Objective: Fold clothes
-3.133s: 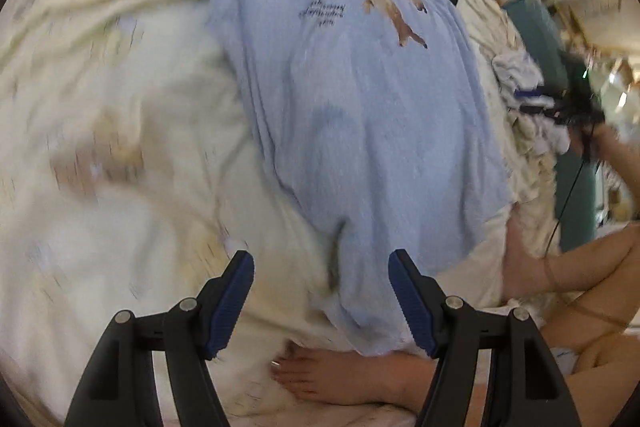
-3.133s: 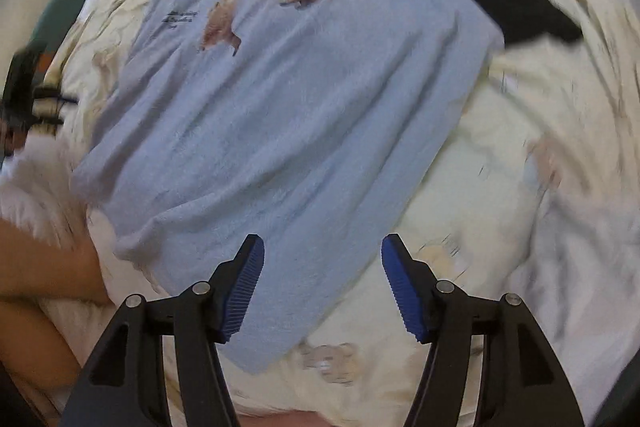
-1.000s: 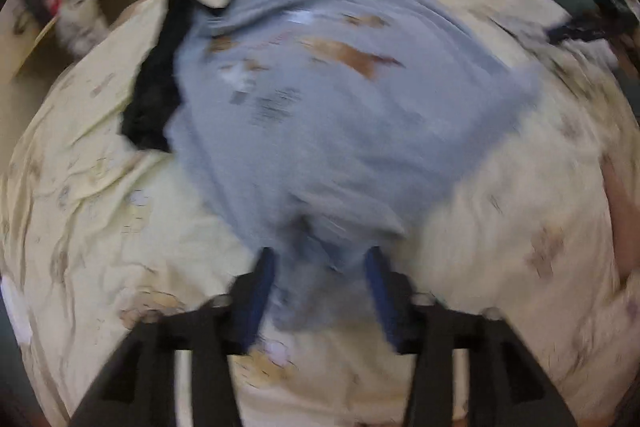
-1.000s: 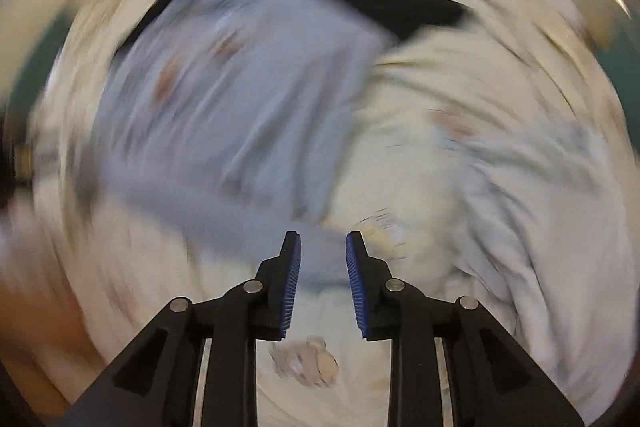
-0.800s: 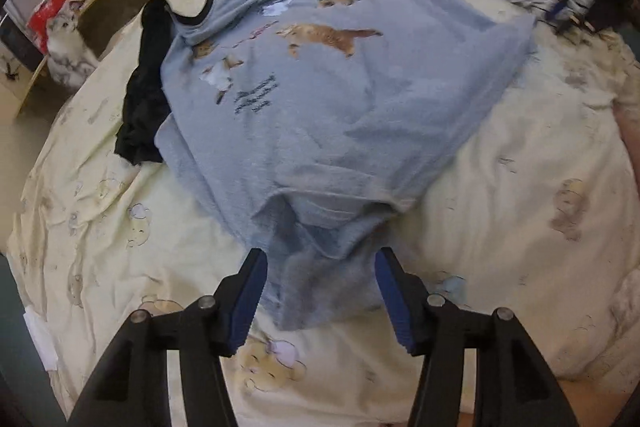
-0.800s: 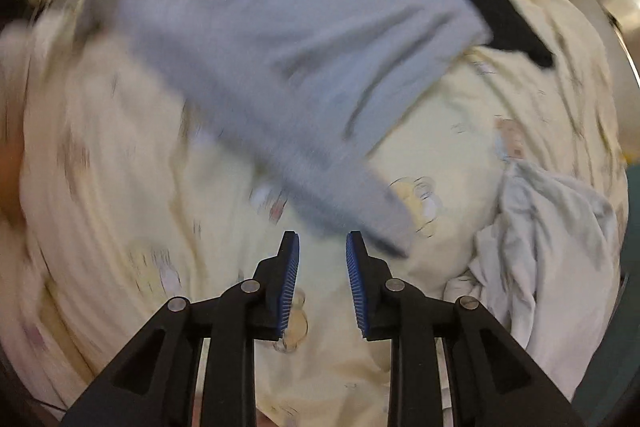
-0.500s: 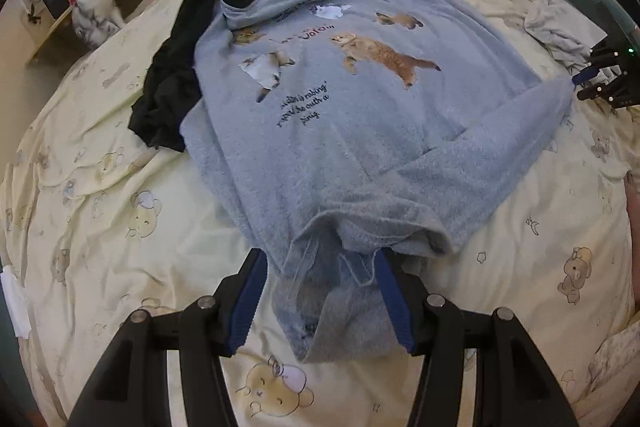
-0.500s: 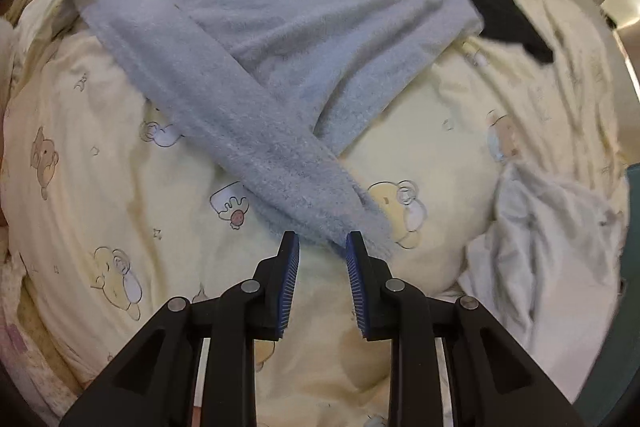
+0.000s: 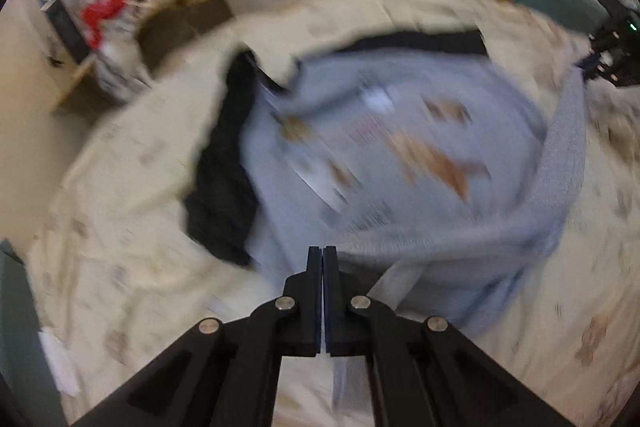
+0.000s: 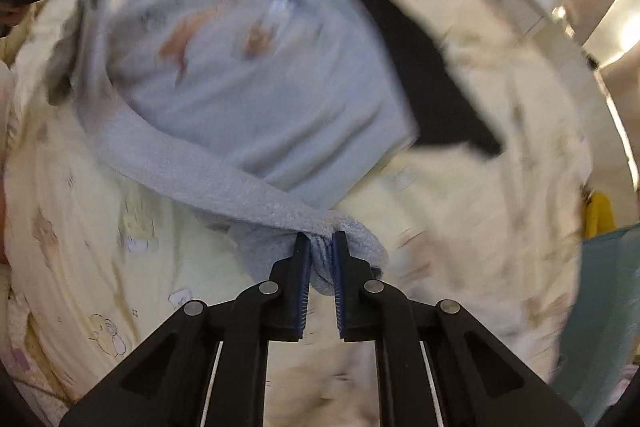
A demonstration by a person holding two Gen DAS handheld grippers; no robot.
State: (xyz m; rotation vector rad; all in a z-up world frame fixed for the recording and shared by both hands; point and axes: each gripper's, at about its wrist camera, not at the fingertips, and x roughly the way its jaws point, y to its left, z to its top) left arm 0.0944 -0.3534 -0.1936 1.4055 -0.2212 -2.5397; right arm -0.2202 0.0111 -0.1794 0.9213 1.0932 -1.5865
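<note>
Fold of the grey sweater (image 9: 400, 155), which lies printed side up on the bed (image 9: 120, 227), partly over a black garment (image 9: 224, 195). Right tool (image 10: 320, 259): jaws closing on the bunched end of a sleeve (image 10: 200, 171), cloth pressed between the pads. Left tool (image 9: 322, 259): jaws fully together at the sweater's near edge; whether cloth is pinched cannot be told. Step in hand: sleeve fold. Next, probably, the sleeve is carried across the body and laid flat. The chest print includes a line of writing, too blurred to read.
</note>
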